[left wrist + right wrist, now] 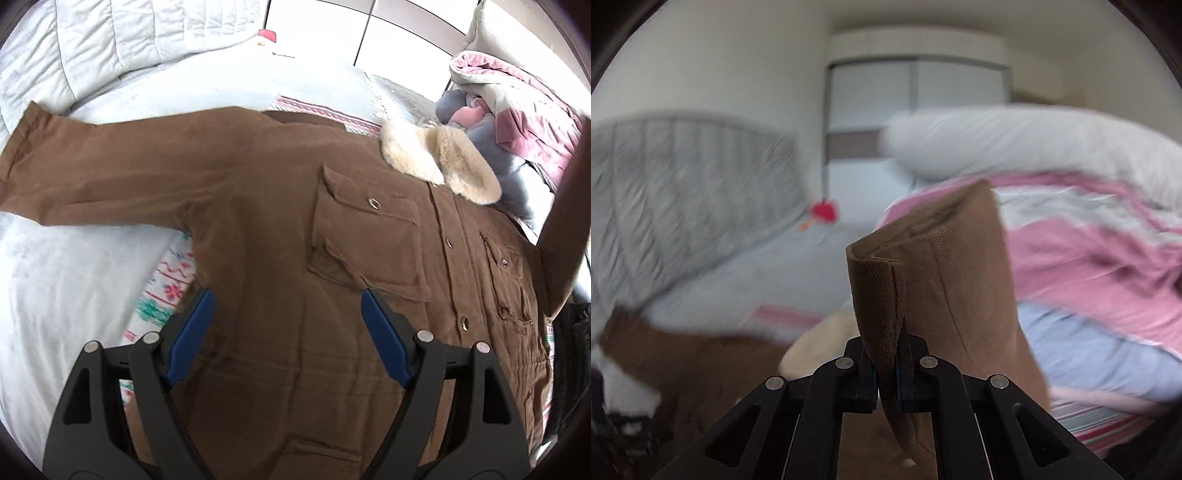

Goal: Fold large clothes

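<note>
In the left wrist view, the brown coat (280, 229) lies spread across the bed (55, 280), filling mid-frame, one sleeve reaching far left; the left gripper (286, 325) hovers spread above it at bottom. The right gripper (886, 380) pinches the coat's cuff (923, 280), centre frame.

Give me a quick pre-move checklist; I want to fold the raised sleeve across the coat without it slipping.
1. Right gripper shut on the brown sleeve: ok.
2. Left gripper open, holding nothing, over the coat: ok.
3. Coat front up, fur collar showing: ok.
4. Other sleeve spread flat on the bed: ok.
5. Landing path for the raised sleeve clear: cannot tell, the right view is blurred.
</note>
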Action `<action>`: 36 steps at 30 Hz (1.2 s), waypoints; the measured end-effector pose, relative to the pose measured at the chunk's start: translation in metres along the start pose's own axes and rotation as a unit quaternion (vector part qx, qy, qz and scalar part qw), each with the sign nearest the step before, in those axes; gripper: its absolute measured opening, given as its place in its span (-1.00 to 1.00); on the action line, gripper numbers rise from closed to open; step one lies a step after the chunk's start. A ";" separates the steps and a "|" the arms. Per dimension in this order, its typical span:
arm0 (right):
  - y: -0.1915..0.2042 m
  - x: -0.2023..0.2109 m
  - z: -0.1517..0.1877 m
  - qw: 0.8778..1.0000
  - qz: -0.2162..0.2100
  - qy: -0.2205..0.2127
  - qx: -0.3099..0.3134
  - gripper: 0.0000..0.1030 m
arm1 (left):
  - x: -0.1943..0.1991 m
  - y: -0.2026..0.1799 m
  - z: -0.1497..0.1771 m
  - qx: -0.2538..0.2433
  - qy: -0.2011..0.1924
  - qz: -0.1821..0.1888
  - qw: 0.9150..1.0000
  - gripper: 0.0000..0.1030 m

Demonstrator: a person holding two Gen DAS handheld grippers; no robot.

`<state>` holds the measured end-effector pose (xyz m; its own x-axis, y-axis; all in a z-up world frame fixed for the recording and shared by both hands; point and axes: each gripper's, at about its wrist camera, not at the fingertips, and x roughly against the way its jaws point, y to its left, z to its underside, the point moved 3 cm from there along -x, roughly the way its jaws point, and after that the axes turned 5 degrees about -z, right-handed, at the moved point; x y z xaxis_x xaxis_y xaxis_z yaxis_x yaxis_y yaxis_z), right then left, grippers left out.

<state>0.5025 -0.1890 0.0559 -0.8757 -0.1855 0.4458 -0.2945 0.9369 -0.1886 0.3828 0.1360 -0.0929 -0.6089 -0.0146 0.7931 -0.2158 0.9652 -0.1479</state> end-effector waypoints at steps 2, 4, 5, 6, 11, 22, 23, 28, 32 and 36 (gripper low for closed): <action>0.038 -0.042 0.034 0.998 -0.014 0.054 0.035 -0.90 | -0.001 0.007 -0.002 0.015 0.005 0.008 1.000 0.59; 0.077 -0.090 0.085 0.988 -0.022 0.134 0.078 -0.90 | -0.004 0.014 -0.003 0.030 0.011 0.017 0.999 0.59; 0.090 -0.107 0.108 0.982 -0.021 0.165 0.093 -0.90 | -0.004 0.017 -0.003 0.034 0.013 0.016 0.999 0.59; 0.094 -0.117 0.124 0.978 -0.022 0.182 0.100 -0.89 | -0.005 0.020 -0.004 0.038 0.013 0.015 0.999 0.59; 0.090 -0.128 0.149 0.974 -0.037 0.206 0.081 -0.79 | -0.005 0.022 -0.006 0.049 0.012 0.021 0.999 0.59; 0.062 -0.083 0.127 0.957 -0.196 0.203 -0.067 0.20 | -0.003 0.018 -0.005 0.037 0.009 0.021 0.999 0.59; 0.053 -0.077 0.126 0.956 -0.198 0.202 -0.075 0.20 | -0.003 0.018 -0.005 0.039 0.010 0.022 0.999 0.59; -0.003 -0.062 0.131 0.969 -0.107 0.199 -0.099 0.20 | -0.003 0.017 -0.004 0.036 0.011 0.023 0.999 0.59; -0.060 -0.086 0.185 0.950 -0.010 0.273 -0.153 0.22 | -0.002 0.017 -0.005 0.039 0.009 0.023 0.999 0.59; -0.050 -0.079 0.183 0.960 -0.012 0.253 -0.115 0.32 | -0.006 0.016 -0.005 0.038 0.011 0.019 0.999 0.59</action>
<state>0.5168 -0.2755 -0.1298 -0.5542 -0.0944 0.8270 -0.1686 0.9857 -0.0005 0.3864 0.1524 -0.0969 -0.6007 0.0288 0.7990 -0.2501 0.9424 -0.2220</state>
